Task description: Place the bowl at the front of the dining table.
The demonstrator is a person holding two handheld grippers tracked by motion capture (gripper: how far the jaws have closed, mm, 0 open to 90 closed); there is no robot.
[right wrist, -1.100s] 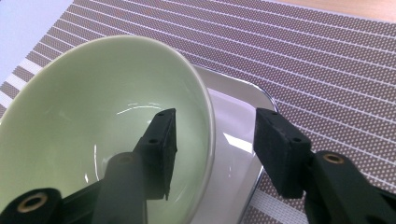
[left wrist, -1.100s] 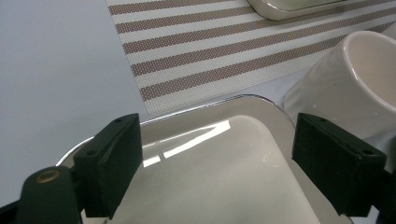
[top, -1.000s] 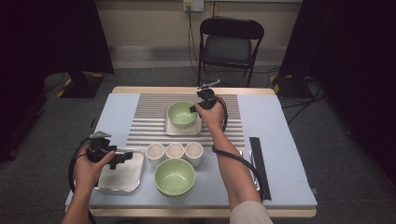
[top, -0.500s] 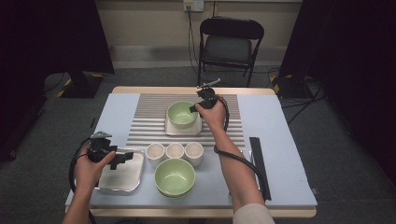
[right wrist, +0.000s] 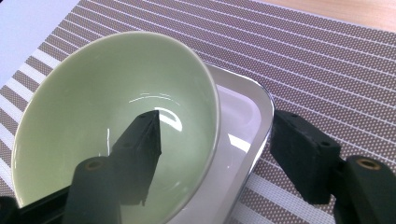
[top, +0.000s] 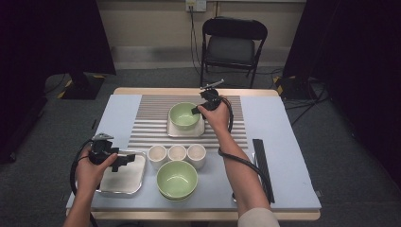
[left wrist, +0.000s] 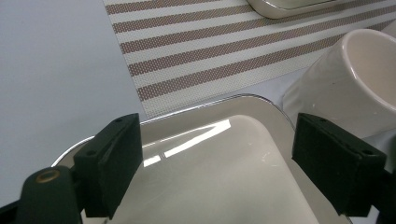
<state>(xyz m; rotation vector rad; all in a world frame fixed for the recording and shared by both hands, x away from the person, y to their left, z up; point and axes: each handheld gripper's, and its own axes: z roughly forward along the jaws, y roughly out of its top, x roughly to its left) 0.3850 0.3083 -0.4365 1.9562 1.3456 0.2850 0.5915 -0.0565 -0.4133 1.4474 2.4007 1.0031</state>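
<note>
A pale green bowl (top: 183, 115) sits on a small silver tray (top: 171, 131) on the striped mat. My right gripper (top: 198, 109) straddles the bowl's near-right rim. In the right gripper view one jaw is inside the bowl (right wrist: 93, 93) and the other is outside, over the tray's edge (right wrist: 254, 105). The right gripper (right wrist: 217, 123) has just been opening its jaws, and the pads stand clear of the rim between them. My left gripper (top: 124, 160) hovers open over an empty silver tray (top: 127, 182) at the front left. Nothing is between the left gripper's (left wrist: 217, 135) jaws.
Three white cups (top: 177, 152) stand in a row in front of the mat (top: 151, 123), the leftmost cup (left wrist: 345, 79) close to my left jaws. A second green bowl (top: 177, 178) sits near the front edge. A black bar (top: 262, 165) lies at the right. A folding chair (top: 231, 47) stands behind the table.
</note>
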